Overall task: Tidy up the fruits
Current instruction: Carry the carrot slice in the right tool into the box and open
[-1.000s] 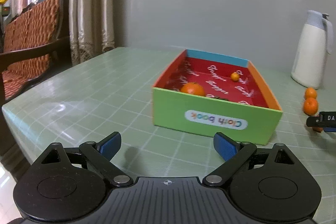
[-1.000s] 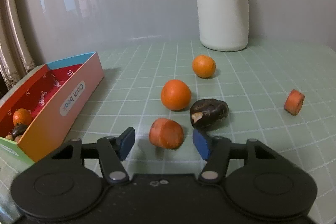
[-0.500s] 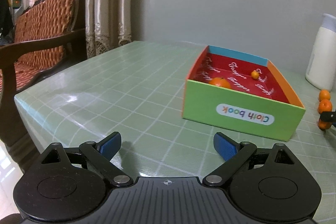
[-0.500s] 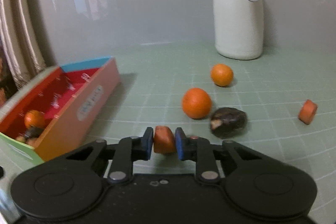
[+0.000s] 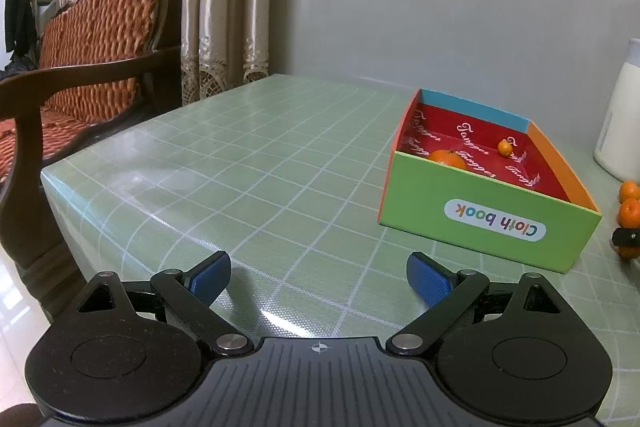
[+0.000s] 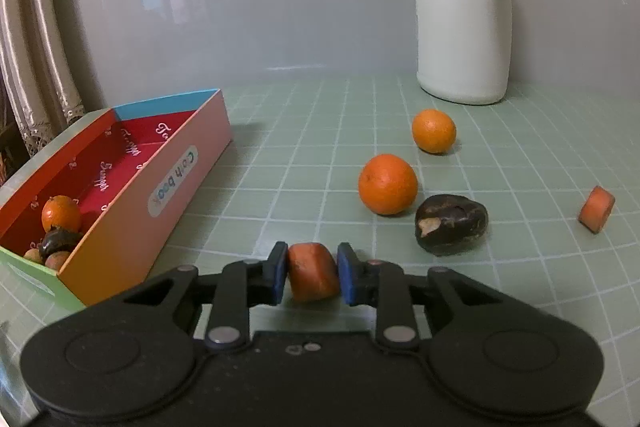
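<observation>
Right gripper [image 6: 312, 273] clamped on a stubby orange carrot chunk [image 6: 311, 271], left gripper [image 5: 319, 277] spread wide over glossy green grid tablecloth [image 5: 248, 163], colourful cardboard box [image 5: 488, 223] labelled "Cloth book"

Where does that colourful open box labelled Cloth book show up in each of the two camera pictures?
Left wrist view: the box sits at right of centre, its green labelled wall facing the camera.
Right wrist view: the box lies at the left edge, its orange-pink labelled wall facing the camera.
Shared landmark: the white jug by the wall, cut off at the right edge in the left wrist view.
</observation>
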A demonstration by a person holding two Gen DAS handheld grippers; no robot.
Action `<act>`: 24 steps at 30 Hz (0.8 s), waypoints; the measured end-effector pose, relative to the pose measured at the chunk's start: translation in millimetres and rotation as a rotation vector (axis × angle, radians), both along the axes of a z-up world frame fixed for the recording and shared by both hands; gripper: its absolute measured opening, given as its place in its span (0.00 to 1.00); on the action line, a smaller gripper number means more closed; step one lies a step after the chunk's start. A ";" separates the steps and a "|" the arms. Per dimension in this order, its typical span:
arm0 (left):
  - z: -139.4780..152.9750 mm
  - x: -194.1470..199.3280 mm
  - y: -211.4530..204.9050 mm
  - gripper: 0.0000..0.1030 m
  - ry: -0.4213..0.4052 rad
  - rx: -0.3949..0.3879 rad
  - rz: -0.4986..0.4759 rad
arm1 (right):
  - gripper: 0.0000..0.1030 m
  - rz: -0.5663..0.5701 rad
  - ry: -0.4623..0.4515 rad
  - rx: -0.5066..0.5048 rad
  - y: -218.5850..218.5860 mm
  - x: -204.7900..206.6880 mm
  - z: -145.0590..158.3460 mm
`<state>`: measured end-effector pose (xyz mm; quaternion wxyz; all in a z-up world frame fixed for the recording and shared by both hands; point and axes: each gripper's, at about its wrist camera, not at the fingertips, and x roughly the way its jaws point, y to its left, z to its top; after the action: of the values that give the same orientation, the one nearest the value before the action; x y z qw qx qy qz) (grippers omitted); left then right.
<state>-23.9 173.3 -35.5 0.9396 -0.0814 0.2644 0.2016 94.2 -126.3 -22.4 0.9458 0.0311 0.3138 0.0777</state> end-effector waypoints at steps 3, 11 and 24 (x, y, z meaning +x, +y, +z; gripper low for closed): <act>-0.5 0.1 0.9 0.91 0.000 -0.007 -0.002 | 0.22 0.003 -0.032 0.009 2.7 -5.3 6.1; -2.2 -3.2 9.5 0.91 -0.001 -0.025 0.021 | 0.07 0.071 -0.069 -0.039 27.9 -7.4 18.2; -2.8 -2.1 10.1 0.92 -0.012 -0.053 0.011 | 0.60 0.100 0.009 -0.012 25.0 -14.3 6.6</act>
<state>-26.0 183.4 -38.3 0.9375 -0.1090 0.2636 0.1993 79.9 -101.3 -15.8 0.9395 0.0100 0.3196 0.1228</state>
